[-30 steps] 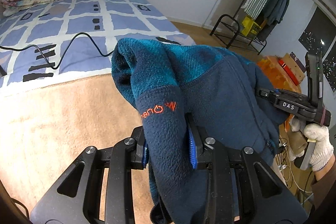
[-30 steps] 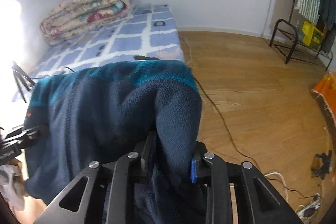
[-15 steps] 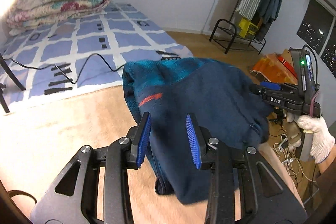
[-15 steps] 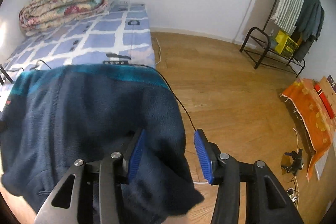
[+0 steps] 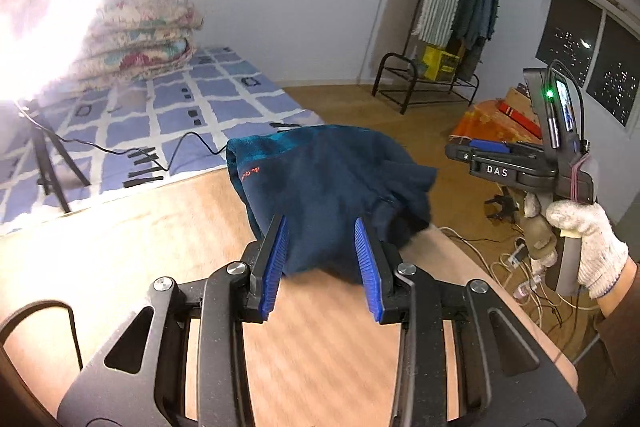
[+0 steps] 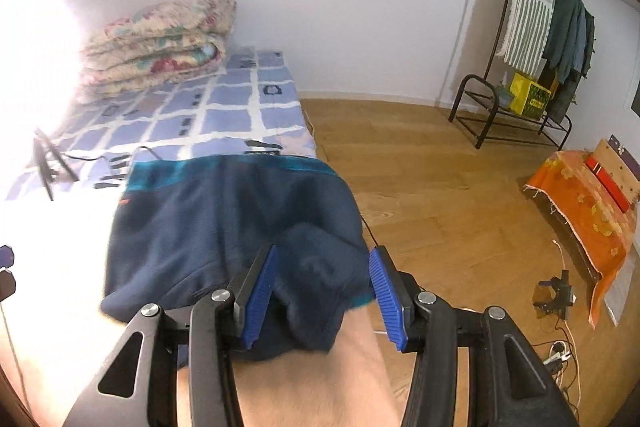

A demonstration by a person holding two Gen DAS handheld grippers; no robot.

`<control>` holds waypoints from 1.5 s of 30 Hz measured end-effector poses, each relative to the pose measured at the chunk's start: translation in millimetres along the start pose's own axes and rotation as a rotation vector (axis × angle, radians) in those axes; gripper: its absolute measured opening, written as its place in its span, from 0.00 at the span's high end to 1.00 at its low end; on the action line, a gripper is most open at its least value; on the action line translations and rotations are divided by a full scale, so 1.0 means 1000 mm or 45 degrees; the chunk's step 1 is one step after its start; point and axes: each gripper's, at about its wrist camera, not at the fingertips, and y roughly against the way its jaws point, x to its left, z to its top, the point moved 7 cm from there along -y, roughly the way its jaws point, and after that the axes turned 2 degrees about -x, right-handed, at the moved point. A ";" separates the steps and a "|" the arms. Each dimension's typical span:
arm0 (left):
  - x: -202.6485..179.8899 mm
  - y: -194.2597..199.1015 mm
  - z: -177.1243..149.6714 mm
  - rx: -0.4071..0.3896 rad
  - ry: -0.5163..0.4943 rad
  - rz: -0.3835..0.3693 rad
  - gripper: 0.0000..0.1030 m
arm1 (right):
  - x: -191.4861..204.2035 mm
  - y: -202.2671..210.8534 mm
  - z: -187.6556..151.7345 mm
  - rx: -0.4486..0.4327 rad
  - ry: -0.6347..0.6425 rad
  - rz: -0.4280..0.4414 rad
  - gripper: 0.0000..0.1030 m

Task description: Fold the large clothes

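Both hand-held grippers are hanging spread and empty above a folded navy fleece [image 5: 332, 183] that is lying near the far edge of the tan surface [image 5: 120, 235], toward its right-hand far corner, with the teal band [image 6: 224, 167] along the fold nearest the bed [image 5: 168, 123]. The left hand-held gripper [image 5: 320, 263] is showing blue pads [image 5: 274, 267] parted with nothing pinched between them; the right hand-held gripper [image 6: 324, 291] has just been opening its jaws, and its pads are standing clear of the cloth, which sits past the tips rather than between them. A gloved hand [image 5: 584, 243] is carrying the right tool at the surface's right edge (seen from the left wrist view).

The step in hand appears to be the release after a fold, and doing it well probably means drawing both tools straight up and back so no pad snags the nap and drags the top layer open. The near right portion of the fleece [image 6: 320, 267] is looking bunched, a lump rather than a flat layer, so a light press or a tug at that corner would likely be worth making before the next fold. The orange logo [image 5: 250, 173] is sitting at the left fold, a handy mark for keeping edges square. The bundle is lying close to the far edge, so any smoothing stroke is better aimed inward, away from the drop to the floor [image 6: 440, 195].
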 end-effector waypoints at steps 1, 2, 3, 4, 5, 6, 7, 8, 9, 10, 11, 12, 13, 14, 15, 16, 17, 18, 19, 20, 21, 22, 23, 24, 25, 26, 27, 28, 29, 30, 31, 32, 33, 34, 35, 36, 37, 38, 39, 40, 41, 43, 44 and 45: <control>-0.005 0.015 0.000 -0.010 -0.009 0.001 0.67 | 0.002 0.014 0.000 -0.010 0.002 0.005 0.53; -0.011 0.033 0.001 -0.026 -0.018 0.006 0.67 | 0.004 0.029 -0.001 -0.024 0.005 0.014 0.53; -0.017 0.051 0.002 -0.042 -0.026 0.013 0.67 | 0.007 0.047 0.000 -0.041 0.003 0.025 0.53; -0.021 0.064 0.001 -0.049 -0.033 0.016 0.67 | 0.009 0.064 -0.001 -0.054 -0.003 0.038 0.53; -0.027 0.084 0.001 -0.059 -0.038 0.022 0.67 | 0.010 0.077 -0.001 -0.060 -0.008 0.050 0.53; -0.029 0.098 0.000 -0.065 -0.037 0.022 0.67 | 0.013 0.097 -0.002 -0.066 -0.016 0.066 0.53; -0.034 0.116 -0.001 -0.076 -0.041 0.020 0.67 | 0.015 0.113 -0.003 -0.077 -0.020 0.078 0.53; -0.038 0.133 -0.002 -0.089 -0.047 0.024 0.67 | 0.018 0.126 -0.004 -0.089 -0.018 0.090 0.53; -0.042 0.149 -0.004 -0.100 -0.052 0.030 0.67 | 0.021 0.146 -0.006 -0.108 -0.014 0.099 0.53; -0.045 0.164 -0.007 -0.105 -0.056 0.038 0.67 | 0.025 0.164 -0.008 -0.122 -0.005 0.103 0.53; -0.046 0.176 -0.010 -0.110 -0.061 0.044 0.67 | 0.027 0.176 -0.009 -0.129 0.006 0.106 0.53; -0.049 0.195 -0.016 -0.121 -0.067 0.056 0.67 | 0.030 0.192 -0.013 -0.140 0.017 0.101 0.53; -0.051 0.208 -0.020 -0.126 -0.069 0.064 0.67 | 0.032 0.205 -0.016 -0.147 0.023 0.097 0.53; -0.053 0.221 -0.025 -0.130 -0.069 0.069 0.67 | 0.035 0.224 -0.022 -0.160 0.027 0.095 0.53; -0.055 0.233 -0.030 -0.134 -0.068 0.075 0.67 | 0.037 0.235 -0.026 -0.168 0.025 0.098 0.53; -0.058 0.247 -0.036 -0.138 -0.068 0.080 0.67 | 0.039 0.250 -0.033 -0.178 0.017 0.107 0.52; -0.061 0.260 -0.042 -0.143 -0.068 0.086 0.67 | 0.041 0.261 -0.038 -0.186 0.011 0.117 0.51; -0.063 0.270 -0.047 -0.147 -0.073 0.093 0.67 | 0.043 0.274 -0.045 -0.198 0.004 0.126 0.51; -0.066 0.283 -0.054 -0.157 -0.085 0.111 0.67 | 0.047 0.288 -0.052 -0.207 -0.002 0.131 0.51; -0.069 0.294 -0.061 -0.163 -0.098 0.124 0.67 | 0.049 0.296 -0.057 -0.214 -0.005 0.133 0.49; -0.071 0.304 -0.068 -0.167 -0.109 0.129 0.67 | 0.053 0.308 -0.065 -0.226 -0.014 0.138 0.48; -0.074 0.312 -0.075 -0.169 -0.117 0.135 0.64 | 0.057 0.318 -0.074 -0.235 -0.016 0.147 0.47; -0.076 0.319 -0.081 -0.172 -0.121 0.132 0.62 | 0.060 0.322 -0.078 -0.243 -0.016 0.152 0.46; -0.079 0.328 -0.090 -0.178 -0.118 0.132 0.61 | 0.064 0.329 -0.087 -0.252 -0.014 0.154 0.46; -0.079 0.333 -0.095 -0.179 -0.110 0.130 0.59 | 0.069 0.335 -0.095 -0.261 -0.005 0.149 0.45; -0.080 0.336 -0.101 -0.177 -0.101 0.124 0.56 | 0.072 0.338 -0.101 -0.265 0.003 0.143 0.44; -0.080 0.341 -0.107 -0.176 -0.087 0.118 0.54 | 0.076 0.342 -0.108 -0.273 0.010 0.134 0.43; -0.081 0.345 -0.113 -0.178 -0.081 0.120 0.52 | 0.079 0.343 -0.114 -0.277 0.013 0.135 0.40; -0.081 0.348 -0.118 -0.184 -0.082 0.128 0.51 | 0.083 0.346 -0.119 -0.281 0.013 0.140 0.38; -0.081 0.350 -0.122 -0.189 -0.085 0.135 0.51 | 0.085 0.348 -0.125 -0.287 0.007 0.141 0.38; -0.081 0.352 -0.127 -0.192 -0.086 0.140 0.51 | 0.086 0.349 -0.129 -0.292 -0.001 0.140 0.37; -0.081 0.353 -0.130 -0.192 -0.082 0.137 0.50 | 0.087 0.351 -0.132 -0.294 -0.010 0.139 0.36; -0.081 0.353 -0.133 -0.193 -0.074 0.132 0.48 | 0.089 0.352 -0.135 -0.296 -0.013 0.139 0.35; -0.081 0.353 -0.134 -0.193 -0.069 0.132 0.41 | 0.089 0.352 -0.137 -0.301 -0.012 0.130 0.33; -0.079 0.351 -0.135 -0.192 -0.069 0.138 0.31 | 0.089 0.352 -0.138 -0.309 -0.008 0.116 0.31; -0.080 0.351 -0.138 -0.192 -0.077 0.145 0.26 | 0.089 0.352 -0.139 -0.316 -0.008 0.108 0.30; -0.080 0.350 -0.139 -0.191 -0.085 0.149 0.20 | 0.089 0.352 -0.140 -0.322 -0.013 0.109 0.28; -0.081 0.350 -0.141 -0.190 -0.096 0.156 0.17 | 0.089 0.351 -0.141 -0.323 -0.016 0.114 0.26; -0.082 0.350 -0.143 -0.189 -0.108 0.164 0.17 | 0.090 0.351 -0.142 -0.321 -0.016 0.119 0.26; -0.083 0.350 -0.145 -0.190 -0.116 0.171 0.15 | 0.092 0.350 -0.144 -0.319 -0.011 0.120 0.23; -0.085 0.350 -0.145 -0.190 -0.125 0.179 0.11 | 0.093 0.351 -0.145 -0.323 -0.005 0.114 0.19; -0.087 0.351 -0.147 -0.192 -0.144 0.195 0.04 | 0.094 0.353 -0.146 -0.338 0.002 0.093 0.14; -0.088 0.352 -0.148 -0.195 -0.152 0.203 0.00 | 0.094 0.353 -0.146 -0.347 0.004 0.083 0.11; -0.090 0.353 -0.149 -0.202 -0.162 0.213 0.00 | 0.095 0.354 -0.146 -0.354 0.005 0.077 0.09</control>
